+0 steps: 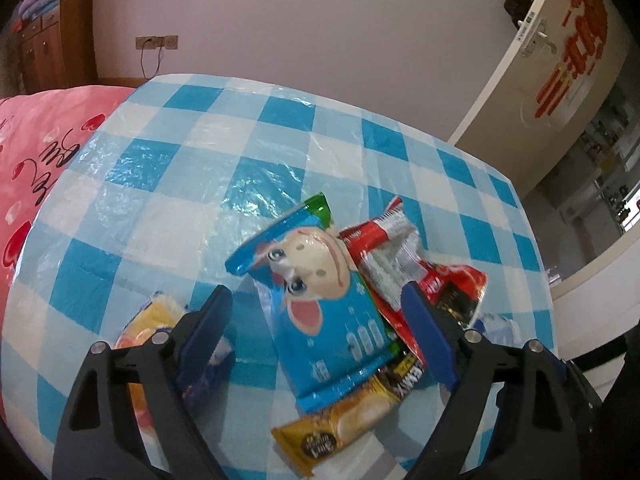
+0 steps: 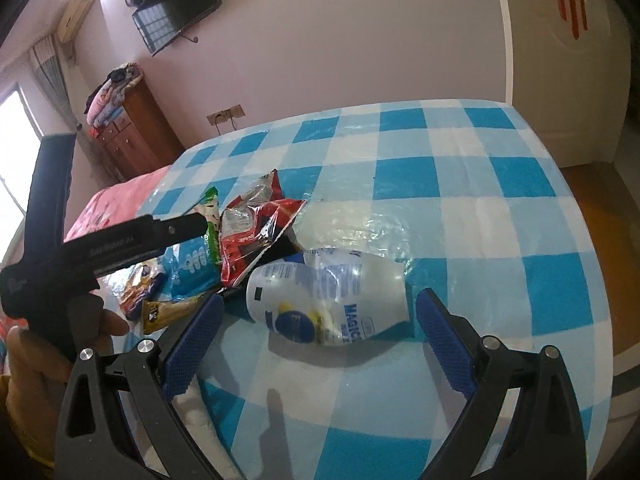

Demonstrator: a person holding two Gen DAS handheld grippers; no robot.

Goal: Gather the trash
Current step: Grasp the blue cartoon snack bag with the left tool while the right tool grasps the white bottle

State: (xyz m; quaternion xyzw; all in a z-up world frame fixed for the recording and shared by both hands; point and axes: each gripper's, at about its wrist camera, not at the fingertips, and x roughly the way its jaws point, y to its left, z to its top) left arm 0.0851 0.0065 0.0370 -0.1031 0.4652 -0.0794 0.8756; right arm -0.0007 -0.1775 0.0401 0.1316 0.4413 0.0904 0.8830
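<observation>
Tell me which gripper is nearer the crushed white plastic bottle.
Right. The right gripper has its open jaws flanking the crushed white plastic bottle; the left gripper sits over the blue cartoon wrapper beside it.

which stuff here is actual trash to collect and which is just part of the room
Trash to collect:
- blue cartoon wrapper
- red wrapper
- gold sachet
- orange packet
- crushed clear bottle

Just there:
- checked tablecloth
- pink bedding
- wooden cabinet
- wall TV
- door

Wall TV (image 2: 176, 4), wood cabinet (image 2: 134, 132) – pink bedding (image 1: 36, 136), door (image 1: 560, 60).
</observation>
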